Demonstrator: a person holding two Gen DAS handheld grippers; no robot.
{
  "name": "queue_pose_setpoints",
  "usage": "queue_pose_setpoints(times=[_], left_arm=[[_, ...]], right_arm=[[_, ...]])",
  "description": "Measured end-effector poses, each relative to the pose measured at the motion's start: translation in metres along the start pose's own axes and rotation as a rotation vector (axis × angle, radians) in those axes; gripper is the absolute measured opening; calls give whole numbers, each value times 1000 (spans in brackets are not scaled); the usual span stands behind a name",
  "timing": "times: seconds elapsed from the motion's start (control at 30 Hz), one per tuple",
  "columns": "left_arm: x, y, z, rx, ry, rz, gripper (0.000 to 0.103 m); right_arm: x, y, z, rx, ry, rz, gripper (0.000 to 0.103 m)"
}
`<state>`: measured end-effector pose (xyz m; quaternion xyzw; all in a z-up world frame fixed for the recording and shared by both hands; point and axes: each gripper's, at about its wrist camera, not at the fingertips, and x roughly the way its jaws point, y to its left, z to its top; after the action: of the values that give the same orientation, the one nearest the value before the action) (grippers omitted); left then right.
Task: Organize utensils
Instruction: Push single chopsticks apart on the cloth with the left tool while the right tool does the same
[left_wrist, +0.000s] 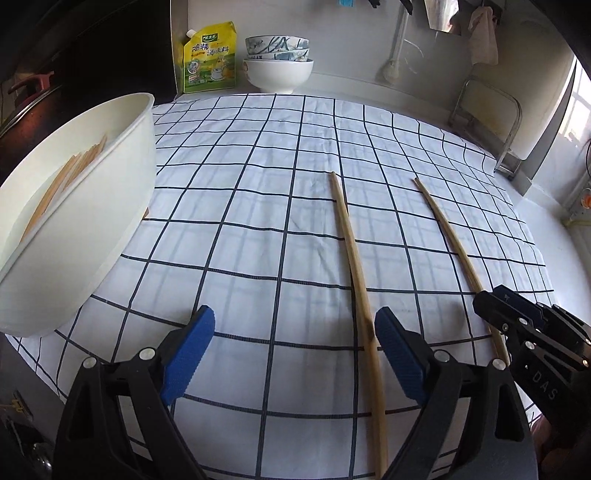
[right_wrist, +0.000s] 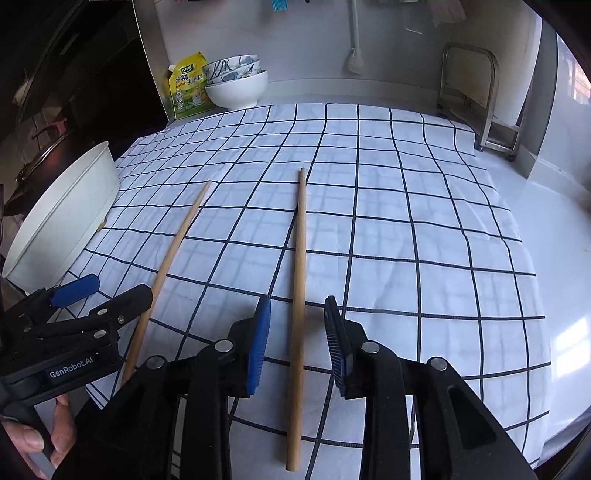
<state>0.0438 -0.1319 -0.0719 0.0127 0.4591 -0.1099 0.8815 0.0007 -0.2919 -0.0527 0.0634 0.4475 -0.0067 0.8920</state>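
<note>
Two wooden chopsticks lie loose on the checked tablecloth (left_wrist: 258, 192), roughly parallel, a gap between them, thick ends toward the person. Off to the left sits a big white bowl (left_wrist: 92, 206), tilted as seen from the left wrist cam, w/ several more chopsticks (left_wrist: 70, 173) already inside. So that's prob. the collection spot, and these two are what's left to gather.

Left gripper (left_wrist: 295, 350): jaws wide apart, nothing betw. the pads that's being pressed. The left chopstick (left_wrist: 354, 266) runs down just inside its right blue pad (left_wrist: 399, 358), so it's lined up more beside than centred; I can't tell if pad and stick touch. Looks like a setup for a grab, not a grab yet.

Right gripper (right_wrist: 297, 339): jaws partway apart, straddling the right chopstick (right_wrist: 299, 288). The stick passes betw. the two blue pads w/ visible cloth on each side, so no clamp on it; it's resting flat on the cloth. From the left cam the same gripper shows as a black nose over that stick's near end.

A hand (right_wrist: 44, 443) shows bottom-left in the right cam, wrapped round the left gripper's handle.

Both tools point steeply down at the near ends, which makes sense: thick ends are easier to pinch and leave the tips free to drop into the bowl. Risk, IMO: thin round sticks roll on cloth, so an off-centre close could flick one away.

Back of the counter: stacked bowls (left_wrist: 279, 62) and a yellow-green seasoning pouch (left_wrist: 208, 59), well clear of the work.
</note>
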Motion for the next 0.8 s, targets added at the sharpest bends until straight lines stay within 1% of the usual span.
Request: queue_pose_setpoints(times=[0.2,0.37,0.5,0.57,0.63,0.67,0.7,0.73,0.77,0.8], left_arm=[[1,-5,-1,11,-8,4,87],[4,-9,-1,34,-4,22,90],[5,-13,-4,57,-16,47,90],[4,-14,-6,59,-21,45,90],[3,-16,-6,68,-26,40,84],[2,-19,-6,80,-30,32,75],[1,-21,-6,88,-31,26,66],[0,-23,-5,97,-31,18,61],[-1,-25,-5,106,-31,10,50],[-3,-29,-6,122,-29,-4,34]], right_arm=[[1,-2,1,-12,-7,-46,31],[4,-3,1,-16,0,-68,31],[6,0,1,-30,1,-83,32],[7,3,1,-46,-2,-100,32],[7,8,1,-72,-7,-113,32],[7,9,1,-78,-8,-116,31],[7,10,1,-81,-7,-111,23],[8,11,1,-83,-5,-89,18],[8,12,1,-91,-4,-87,11],[8,16,1,-109,-3,-97,7]])
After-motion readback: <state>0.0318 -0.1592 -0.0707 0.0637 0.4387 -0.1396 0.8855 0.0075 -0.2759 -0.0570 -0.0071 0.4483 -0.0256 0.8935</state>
